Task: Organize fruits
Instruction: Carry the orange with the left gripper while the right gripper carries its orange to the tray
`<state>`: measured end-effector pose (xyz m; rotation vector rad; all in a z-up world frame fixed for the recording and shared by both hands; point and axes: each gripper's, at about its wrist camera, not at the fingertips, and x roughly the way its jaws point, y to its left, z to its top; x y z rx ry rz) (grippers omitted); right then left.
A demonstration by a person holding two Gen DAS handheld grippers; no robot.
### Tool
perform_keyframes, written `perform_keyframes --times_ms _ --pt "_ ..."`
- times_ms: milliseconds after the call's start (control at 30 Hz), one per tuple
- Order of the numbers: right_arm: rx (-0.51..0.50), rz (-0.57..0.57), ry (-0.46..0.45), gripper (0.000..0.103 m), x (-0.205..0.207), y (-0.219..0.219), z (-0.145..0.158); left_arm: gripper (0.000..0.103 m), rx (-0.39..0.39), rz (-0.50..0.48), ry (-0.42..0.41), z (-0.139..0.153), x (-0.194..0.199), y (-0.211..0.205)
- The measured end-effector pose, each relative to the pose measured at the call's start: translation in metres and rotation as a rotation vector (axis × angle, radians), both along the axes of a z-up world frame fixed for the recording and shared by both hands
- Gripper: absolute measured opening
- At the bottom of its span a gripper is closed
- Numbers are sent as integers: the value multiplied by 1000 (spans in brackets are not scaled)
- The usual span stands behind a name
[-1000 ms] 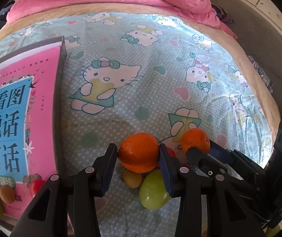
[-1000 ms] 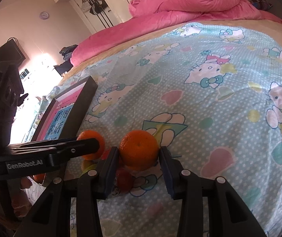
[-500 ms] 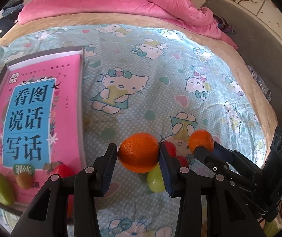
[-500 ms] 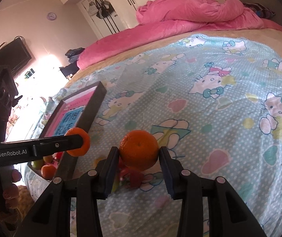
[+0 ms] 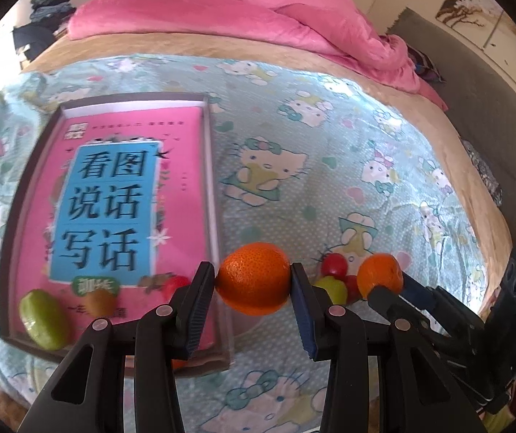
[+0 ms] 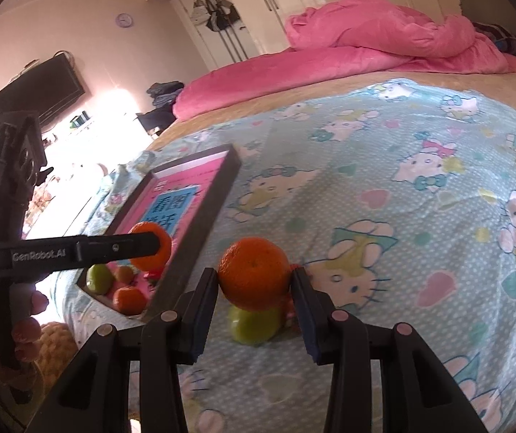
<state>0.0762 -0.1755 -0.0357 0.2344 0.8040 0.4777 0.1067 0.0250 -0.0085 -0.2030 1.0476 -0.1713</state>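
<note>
I have an orange (image 5: 253, 278) clamped in my left tongs (image 5: 254, 288) and another orange (image 6: 254, 277) in my right tongs (image 6: 254, 290), both above the bed (image 5: 330, 187). Several fruits already lie in the tray (image 5: 23, 195); a green fruit (image 6: 254, 326) and red ones (image 5: 334, 265) remain on the sheet.

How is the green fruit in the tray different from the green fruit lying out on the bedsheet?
The green fruit in the tray sits at the tray's near corner, on the pink book cover; the green fruit on the bedsheet lies outside the tray. The tray one looks elongated, the sheet one rounder. The tray one stands apart; the sheet one is huddled against small red fruits. Both are yellow-green, and no gripper holds either.
</note>
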Motion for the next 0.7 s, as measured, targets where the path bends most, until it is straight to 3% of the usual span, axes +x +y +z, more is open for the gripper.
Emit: perform_keyframes --times_ms 700 --pt "1 124 -9 42 -15 65 18 44 -3 210 -27 13 -34 109"
